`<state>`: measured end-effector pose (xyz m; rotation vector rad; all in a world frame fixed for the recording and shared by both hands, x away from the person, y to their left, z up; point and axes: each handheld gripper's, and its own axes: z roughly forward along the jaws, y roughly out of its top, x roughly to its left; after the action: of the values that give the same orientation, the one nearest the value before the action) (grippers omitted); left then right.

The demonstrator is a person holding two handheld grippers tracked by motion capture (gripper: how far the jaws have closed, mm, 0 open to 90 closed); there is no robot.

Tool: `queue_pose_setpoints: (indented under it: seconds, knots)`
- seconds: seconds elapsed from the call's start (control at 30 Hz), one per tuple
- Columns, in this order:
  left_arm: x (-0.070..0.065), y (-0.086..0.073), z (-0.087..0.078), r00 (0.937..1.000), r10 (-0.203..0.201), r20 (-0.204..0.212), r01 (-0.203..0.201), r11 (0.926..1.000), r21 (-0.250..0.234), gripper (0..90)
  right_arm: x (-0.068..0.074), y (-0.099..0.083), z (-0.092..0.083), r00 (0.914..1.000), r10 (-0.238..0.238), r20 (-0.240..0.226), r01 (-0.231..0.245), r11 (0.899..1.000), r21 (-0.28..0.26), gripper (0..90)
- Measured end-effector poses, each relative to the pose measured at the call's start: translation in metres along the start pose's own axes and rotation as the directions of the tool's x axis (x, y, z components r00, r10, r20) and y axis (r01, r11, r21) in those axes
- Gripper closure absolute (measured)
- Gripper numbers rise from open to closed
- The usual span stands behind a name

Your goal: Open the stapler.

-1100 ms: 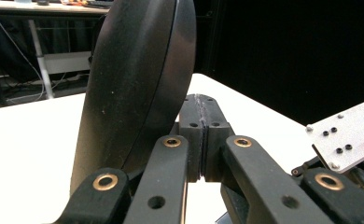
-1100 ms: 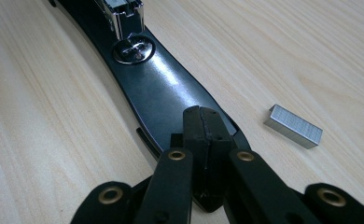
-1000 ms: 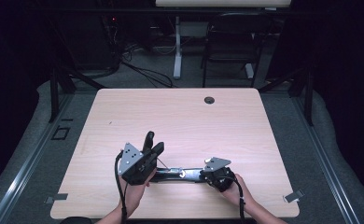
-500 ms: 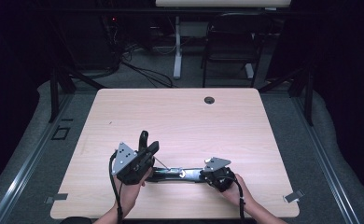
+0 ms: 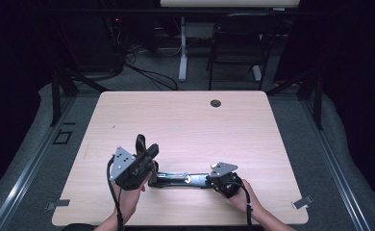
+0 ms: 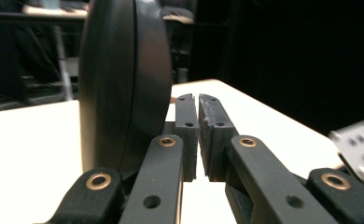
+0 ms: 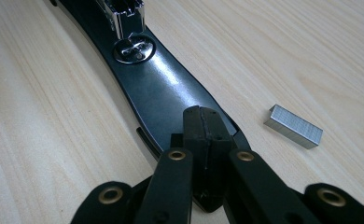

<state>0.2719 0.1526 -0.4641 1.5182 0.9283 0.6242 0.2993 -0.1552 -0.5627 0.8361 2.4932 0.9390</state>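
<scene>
A black stapler [image 5: 181, 179] lies opened flat on the wooden table [image 5: 185, 120], its metal staple channel [image 7: 124, 14] exposed. Its lid [image 5: 140, 143] stands upright at the left end. My left gripper [image 5: 150, 152] is right beside that lid [image 6: 119, 84], which is outside the jaws. The left gripper [image 6: 196, 100] is shut but for a hair's gap, having just opened a sliver, with nothing between the pads. My right gripper [image 5: 213, 181] is shut, its tips [image 7: 203, 114] resting on the stapler's base [image 7: 161, 88] at the right end. A strip of staples [image 7: 294, 126] lies loose beside the base.
A round cable hole [image 5: 216, 103] sits near the table's far edge. Bare tabletop stretches beyond the stapler. Chairs, a desk leg [image 5: 182, 53] and cables stand in the dark behind the table. The right gripper's grey plate [image 6: 360, 144] shows in the left gripper view.
My left gripper and the raised lid have shifted a little to the left. The right gripper and the stapler's base have stayed put.
</scene>
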Motion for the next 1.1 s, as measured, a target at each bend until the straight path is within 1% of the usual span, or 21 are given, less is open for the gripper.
queue_pose_setpoints:
  seconds: [0.03,0.13,0.17,0.2,0.23,0.27,0.3,0.33,0.37,0.47,0.53,0.6,0.63,0.7,0.8,0.83,0.87,0.97,1.0,1.07,1.1]
  knots:
    - [0.003,0.0,-0.002,0.9999,-0.006,-0.01,0.006,1.0,-0.003,87.2,0.0,0.0,0.0,1.0,0.0,-0.001,0.0,1.0,0.001,90.0]
    - [0.015,0.0,-0.008,0.9982,-0.048,-0.036,0.048,0.9988,-0.004,87.5,0.0,0.0,0.0,1.0,-0.004,0.001,0.004,1.0,0.006,90.0]
    - [0.019,0.0,-0.01,0.9971,-0.062,-0.045,0.062,0.9981,0.002,87.2,0.001,0.0,0.001,1.0,0.001,-0.002,-0.001,1.0,-0.001,90.0]
    - [0.024,-0.001,-0.011,0.9943,-0.095,-0.048,0.095,0.9954,0.005,87.2,0.001,0.0,0.001,1.0,0.001,-0.002,-0.001,1.0,-0.001,90.0]
    - [0.033,-0.003,-0.011,0.9825,-0.179,-0.052,0.18,0.9837,0.01,87.6,0.0,0.001,0.0,1.0,-0.004,0.002,0.003,1.0,0.004,90.0]
    - [0.033,-0.003,-0.011,0.9825,-0.179,-0.052,0.18,0.9837,0.01,88.0,0.0,0.001,0.0,1.0,-0.004,0.002,0.003,1.0,0.004,90.0]
    - [0.037,-0.004,-0.011,0.9772,-0.204,-0.059,0.205,0.9786,0.016,88.0,0.0,0.001,0.0,1.0,-0.004,0.002,0.004,1.0,0.004,90.0]
    - [0.041,-0.004,-0.011,0.9733,-0.22,-0.067,0.221,0.9751,0.016,88.4,0.0,0.001,0.0,1.0,-0.003,-0.001,0.003,1.0,0.006,90.0]
    - [0.043,-0.005,-0.01,0.9712,-0.227,-0.073,0.229,0.9733,0.018,88.6,0.0,0.001,0.0,1.0,-0.002,0.004,0.002,1.0,0.007,90.0]
    - [0.047,-0.005,-0.011,0.971,-0.223,-0.085,0.225,0.9742,0.014,88.6,0.0,0.001,0.0,1.0,-0.007,0.004,0.007,1.0,0.005,90.0]
    - [0.047,-0.004,-0.011,0.9732,-0.214,-0.085,0.215,0.9764,0.013,88.6,0.0,0.001,0.0,0.9999,-0.011,0.001,0.011,1.0,0.008,90.0]
    - [0.047,-0.003,-0.011,0.9764,-0.199,-0.085,0.201,0.9792,0.023,88.6,0.0,0.002,0.001,0.9999,-0.016,-0.001,0.016,1.0,0.009,90.0]
    - [0.046,-0.002,-0.011,0.9779,-0.191,-0.085,0.194,0.9807,0.027,88.6,0.0,0.002,0.001,0.9996,-0.027,0.001,0.027,1.0,0.009,90.0]
    - [0.046,0.0,-0.011,0.9807,-0.176,-0.086,0.179,0.9832,0.034,88.0,0.0,0.003,0.0,0.9994,-0.035,0.001,0.035,0.999,0.02,90.0]
    - [0.045,0.004,-0.01,0.9853,-0.151,-0.079,0.156,0.9866,0.049,84.6,-0.001,0.003,0.001,0.9991,-0.041,-0.005,0.041,0.999,0.02,90.0]
    - [0.045,0.005,-0.011,0.9877,-0.135,-0.078,0.14,0.9885,0.057,83.4,-0.001,0.003,0.001,0.999,-0.044,-0.007,0.044,0.999,0.022,90.0]
    - [0.045,0.006,-0.01,0.9885,-0.13,-0.077,0.135,0.9891,0.06,81.9,-0.001,0.003,0.001,0.9991,-0.042,-0.009,0.042,0.999,0.017,90.0]
    - [0.044,0.01,-0.01,0.9923,-0.095,-0.08,0.101,0.992,0.075,77.7,-0.003,0.005,0.0,0.9986,-0.052,-0.01,0.052,0.998,0.032,87.6]
    - [0.044,0.011,-0.01,0.9932,-0.083,-0.081,0.089,0.9927,0.081,77.7,-0.003,0.005,0.0,0.9986,-0.052,-0.01,0.052,0.998,0.032,87.6]
    - [0.044,0.013,-0.011,0.9948,-0.061,-0.082,0.068,0.9935,0.091,74.9,-0.003,0.007,0.0,0.9968,-0.08,-0.007,0.08,0.995,0.05,86.5]
    - [0.044,0.015,-0.011,0.9954,-0.049,-0.082,0.057,0.9935,0.098,73.2,-0.003,0.008,0.0,0.9962,-0.087,-0.01,0.087,0.995,0.055,84.5]
